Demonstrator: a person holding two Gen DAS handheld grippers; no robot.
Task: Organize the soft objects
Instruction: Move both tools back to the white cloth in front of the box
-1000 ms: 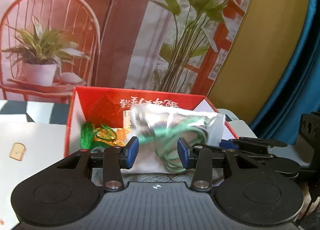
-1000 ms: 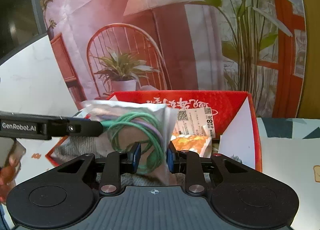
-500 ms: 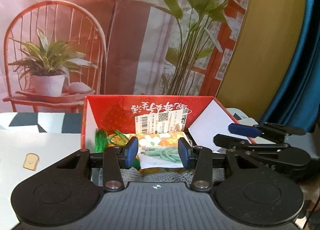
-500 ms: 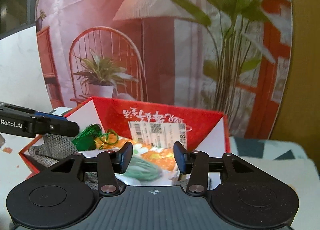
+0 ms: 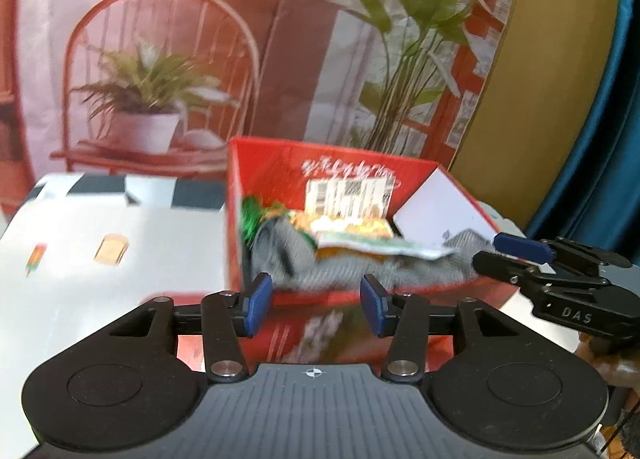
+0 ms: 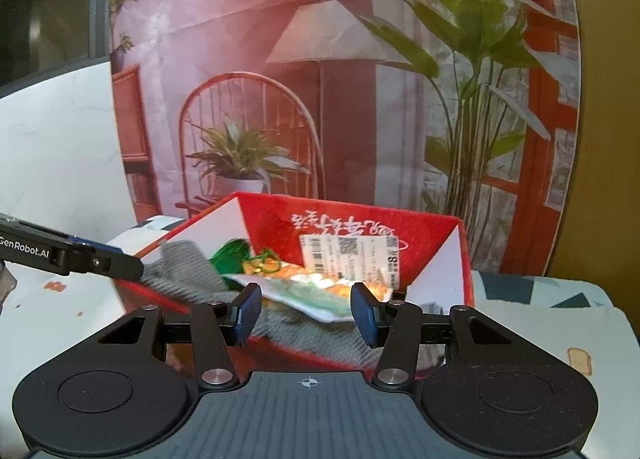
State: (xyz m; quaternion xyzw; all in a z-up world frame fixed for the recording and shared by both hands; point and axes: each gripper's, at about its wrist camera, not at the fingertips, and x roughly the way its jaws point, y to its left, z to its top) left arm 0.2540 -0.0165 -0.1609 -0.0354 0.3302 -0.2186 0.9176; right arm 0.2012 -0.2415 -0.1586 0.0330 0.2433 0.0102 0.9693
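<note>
A red cardboard box (image 5: 328,173) (image 6: 276,219) stands on the table and holds soft things: a grey knitted cloth (image 5: 340,271) (image 6: 180,263), a green tassel (image 5: 252,215) (image 6: 230,257), an orange packet (image 5: 348,225) and a clear bag of green cords (image 6: 316,297) lying on top. My left gripper (image 5: 316,305) is open and empty, just in front of the box's near wall. My right gripper (image 6: 306,313) is open and empty above the box's near edge; it also shows at the right in the left wrist view (image 5: 516,255).
A white tablecloth (image 5: 100,259) with small printed pictures covers the table left of the box. A printed backdrop (image 6: 320,99) of a chair and plants stands right behind the box. A blue curtain (image 5: 600,139) hangs at the right.
The right gripper opened and let the bag of green cords drop into the box. Both grippers then drew back from the box; the left view shifted so the box sits farther off.
</note>
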